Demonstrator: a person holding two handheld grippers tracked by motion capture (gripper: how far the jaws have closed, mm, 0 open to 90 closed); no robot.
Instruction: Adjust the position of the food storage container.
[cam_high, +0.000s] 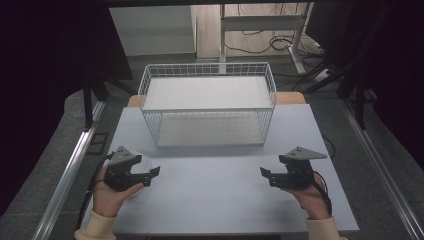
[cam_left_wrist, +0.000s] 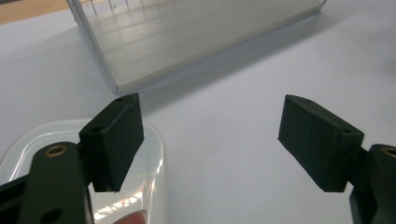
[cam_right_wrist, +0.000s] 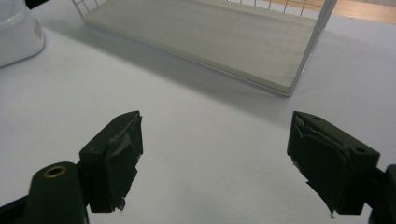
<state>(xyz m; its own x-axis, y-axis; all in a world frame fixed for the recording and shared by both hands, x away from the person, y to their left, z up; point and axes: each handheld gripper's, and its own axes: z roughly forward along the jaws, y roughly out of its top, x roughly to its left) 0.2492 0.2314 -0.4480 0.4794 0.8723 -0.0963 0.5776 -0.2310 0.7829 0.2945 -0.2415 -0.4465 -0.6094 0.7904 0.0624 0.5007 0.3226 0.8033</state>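
White wire rack (cam_high: 207, 107) beyond both spread grippers.

A lab or test room: dark curtains (cam_high: 45, 75), loose floor cables (cam_high: 260, 42), metal desk frame (cam_high: 260, 22) beyond the table (cam_high: 220, 195).

— What stands on the table (cam_high: 220, 200)?
— A white wire rack (cam_high: 207, 110) at the middle of its far edge, with two pale boards in it, one above the other.
— And past that edge?
— A strip of wood (cam_high: 291, 97), then dark cables (cam_high: 280, 42) on the floor.
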